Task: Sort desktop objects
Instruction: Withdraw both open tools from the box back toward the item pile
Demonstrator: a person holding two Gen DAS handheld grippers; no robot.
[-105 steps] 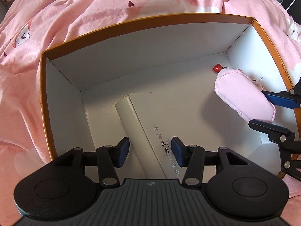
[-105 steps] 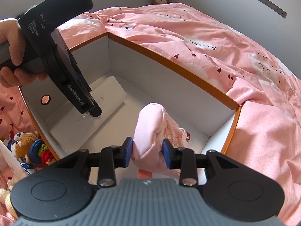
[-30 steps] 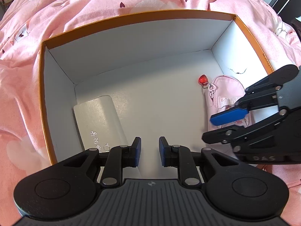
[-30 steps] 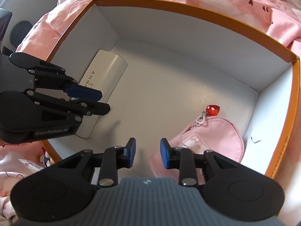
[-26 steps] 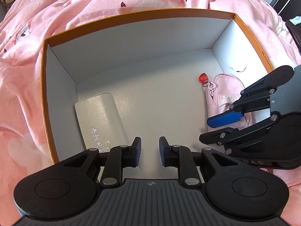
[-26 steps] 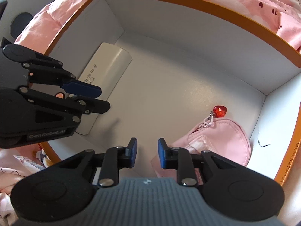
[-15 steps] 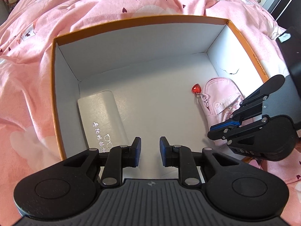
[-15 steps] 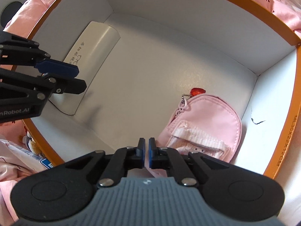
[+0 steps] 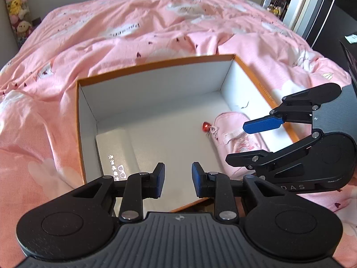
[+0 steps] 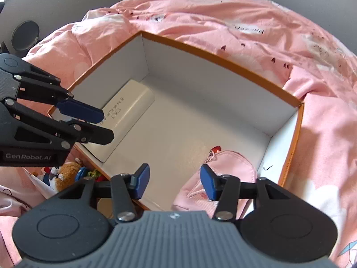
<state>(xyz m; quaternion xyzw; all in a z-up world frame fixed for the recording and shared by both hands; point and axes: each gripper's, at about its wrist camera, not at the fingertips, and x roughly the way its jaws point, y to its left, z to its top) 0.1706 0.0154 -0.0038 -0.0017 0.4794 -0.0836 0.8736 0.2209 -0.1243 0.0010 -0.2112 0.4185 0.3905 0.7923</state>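
Note:
An orange-rimmed white box [image 9: 156,63] [image 10: 214,55] sits on the pink bedspread. Inside it a white glasses case [image 9: 113,149] [image 10: 129,111] lies along the left wall, and a pink pouch [image 9: 236,134] [image 10: 225,169] with a red charm [image 9: 205,126] [image 10: 215,149] lies at the right. My left gripper [image 9: 177,176] hangs above the box's near edge, its jaws opening with nothing between them. My right gripper [image 10: 174,183] is also above the near edge, its jaws opening and empty, with the pouch below it. Each gripper shows in the other's view, the right gripper [image 9: 252,140] and the left gripper [image 10: 98,125].
Small plush toys [image 10: 67,174] and a card lie on the bed just outside the box's near-left side. Rumpled pink bedding [image 9: 133,29] surrounds the box. Stuffed toys [image 9: 17,15] stand on a shelf at the far left, and dark furniture [image 9: 323,11] at the far right.
Both grippers have risen and pulled back from the box, so more of the bed shows. The right gripper's jaws shut briefly, then spread wide. The left jaws have widened slightly.

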